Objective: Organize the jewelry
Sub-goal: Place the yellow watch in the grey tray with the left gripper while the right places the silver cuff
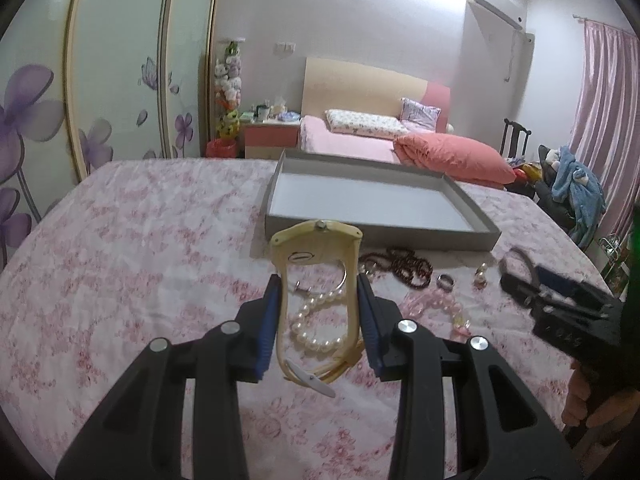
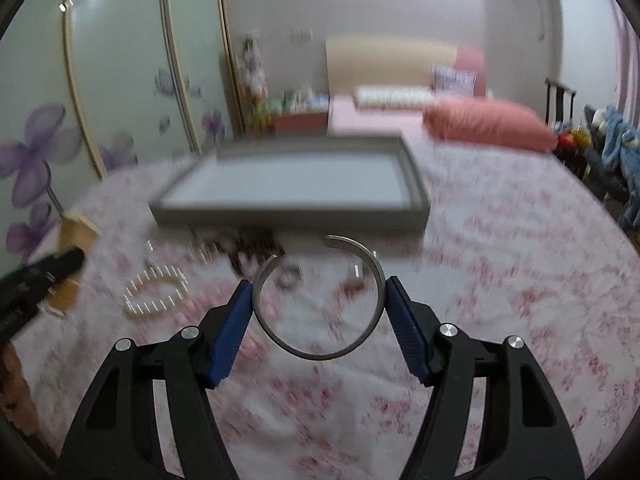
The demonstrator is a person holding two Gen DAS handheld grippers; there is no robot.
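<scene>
My left gripper (image 1: 318, 284) is shut on a cream wristwatch (image 1: 316, 240), held above the flowered bedspread, just short of the grey tray (image 1: 280, 184). My right gripper (image 2: 320, 292) is shut on an open silver bangle (image 2: 376, 276), held above the bed in front of the tray (image 2: 416, 184). On the bed lie a pearl bracelet (image 1: 320, 336), dark red beads (image 1: 404, 266), a ring (image 1: 445, 281), a pink bead bracelet (image 1: 436, 300) and a small pearl piece (image 1: 480, 276). The right gripper (image 1: 516, 276) shows at the right of the left wrist view.
The tray's inside shows nothing in it. Beyond the bedspread (image 1: 140, 240) are a wardrobe with purple flowers (image 1: 40, 120), a second bed with pink pillows (image 1: 452, 156), a nightstand (image 1: 272, 136) and a chair with clothes (image 1: 568, 180).
</scene>
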